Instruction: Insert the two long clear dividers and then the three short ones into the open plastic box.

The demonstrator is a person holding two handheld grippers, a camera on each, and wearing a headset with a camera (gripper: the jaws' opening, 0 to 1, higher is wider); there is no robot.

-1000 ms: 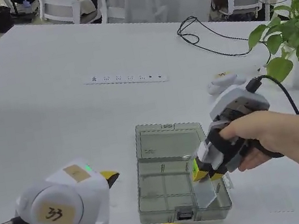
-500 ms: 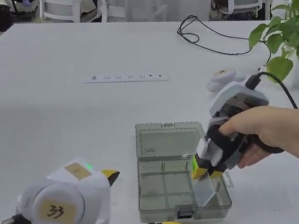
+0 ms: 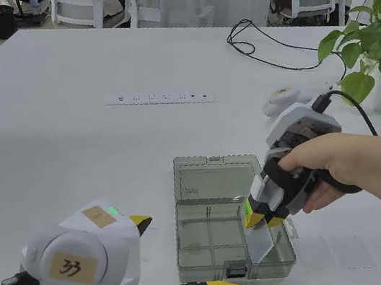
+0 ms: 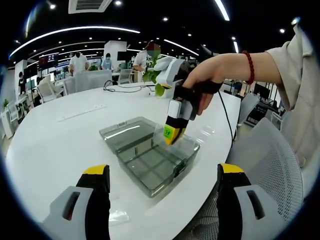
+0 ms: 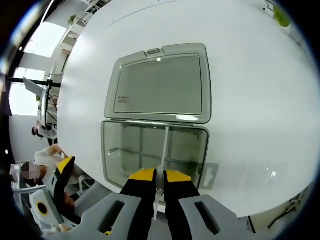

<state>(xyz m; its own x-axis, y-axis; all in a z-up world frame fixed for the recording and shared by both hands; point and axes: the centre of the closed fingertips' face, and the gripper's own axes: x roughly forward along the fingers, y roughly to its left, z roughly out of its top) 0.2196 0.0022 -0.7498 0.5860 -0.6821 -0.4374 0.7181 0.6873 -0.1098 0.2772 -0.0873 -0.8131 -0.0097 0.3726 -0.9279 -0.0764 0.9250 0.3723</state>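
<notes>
The right tongs [image 3: 262, 220] pinch a clear divider [image 3: 261, 244] inside the open box [image 3: 212, 183] near the worktop's [image 3: 65, 134] front edge. The left tongs [image 4: 162, 170] gape, empty.

I see bright, even overhead light; ceiling strips [image 4: 90, 28] glare in the left gripper view, and one glint marks the box lid [image 5: 160, 85]. Table [image 3: 41, 123] shadows are soft. Both gripper views bend at edges.
</notes>
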